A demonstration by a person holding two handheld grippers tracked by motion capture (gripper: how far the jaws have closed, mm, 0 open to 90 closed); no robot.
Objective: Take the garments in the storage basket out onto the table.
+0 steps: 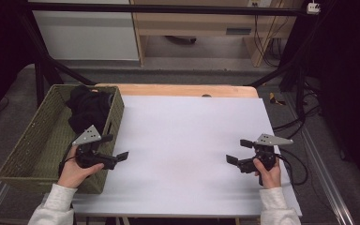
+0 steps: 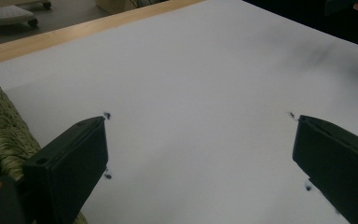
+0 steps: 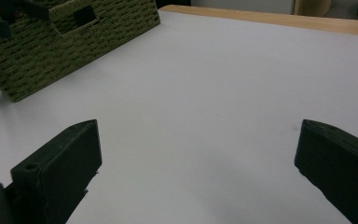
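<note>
We hold the left gripper [image 1: 114, 146] and the right gripper [image 1: 239, 151] released, jaws spread wide and empty above the white sheet [image 1: 183, 140]. Farther off, at the sheet's left edge, the woven basket [image 1: 33, 145] contains the black cloth [image 1: 88, 108], near the left gripper.

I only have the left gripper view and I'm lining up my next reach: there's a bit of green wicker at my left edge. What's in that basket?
Observer: A black cloth lies bunched at the far end of the basket, seen from the high view.
Operator: Where is my gripper relative to it?
Observer: The left gripper is at the basket's near right corner, jaws open over the white sheet, pointing away from the cloth.
Operator: And the other gripper?
Observer: The right gripper hangs near the sheet's right edge, jaws open and empty, pointing toward the left one.
</note>
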